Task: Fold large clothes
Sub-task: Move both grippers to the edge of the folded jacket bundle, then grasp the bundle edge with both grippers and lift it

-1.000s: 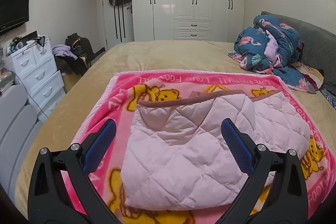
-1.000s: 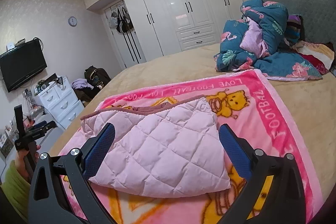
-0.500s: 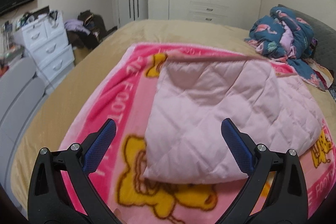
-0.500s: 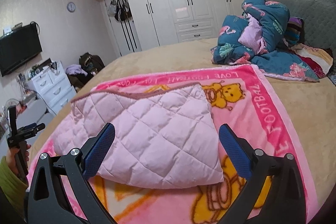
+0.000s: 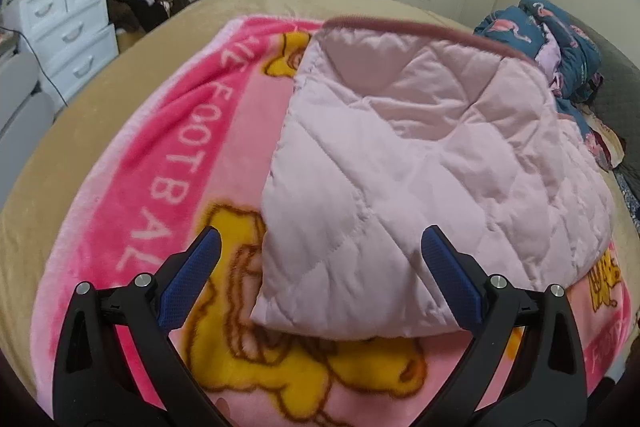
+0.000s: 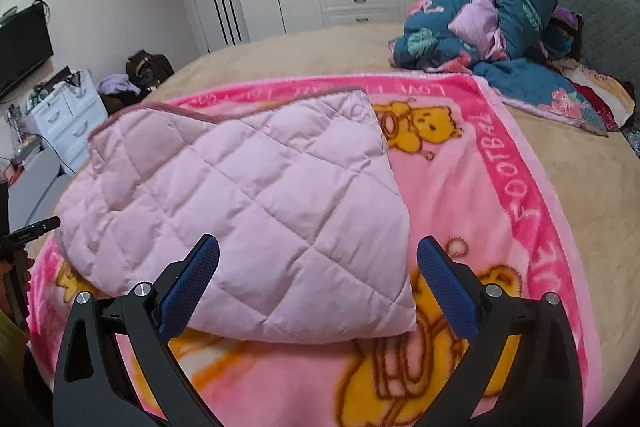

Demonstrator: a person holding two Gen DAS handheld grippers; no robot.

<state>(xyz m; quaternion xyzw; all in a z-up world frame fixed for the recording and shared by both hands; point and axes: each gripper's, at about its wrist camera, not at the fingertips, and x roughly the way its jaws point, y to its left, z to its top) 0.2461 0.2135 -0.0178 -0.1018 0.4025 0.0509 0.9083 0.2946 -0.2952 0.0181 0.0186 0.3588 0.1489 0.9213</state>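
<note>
While both hover low, left gripper (image 5: 320, 267) wide, right gripper (image 6: 318, 263) wide, folded quilted jacket (image 6: 240, 203) between fingers, untouched

Each hand-held gripper (image 5: 318, 259) (image 6: 318, 259) has black arms, silver screws and blue textured pads (image 5: 191, 277).

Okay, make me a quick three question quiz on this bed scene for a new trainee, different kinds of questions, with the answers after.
1. True or false: the left gripper is shut on the pink quilted garment.
2. What lies directly under the garment? A) bare floor B) cartoon blanket C) flamingo bedding
3. Fill in: the right gripper is ____ and holds nothing.

Key: 1 false; 2 B; 3 open.
</note>
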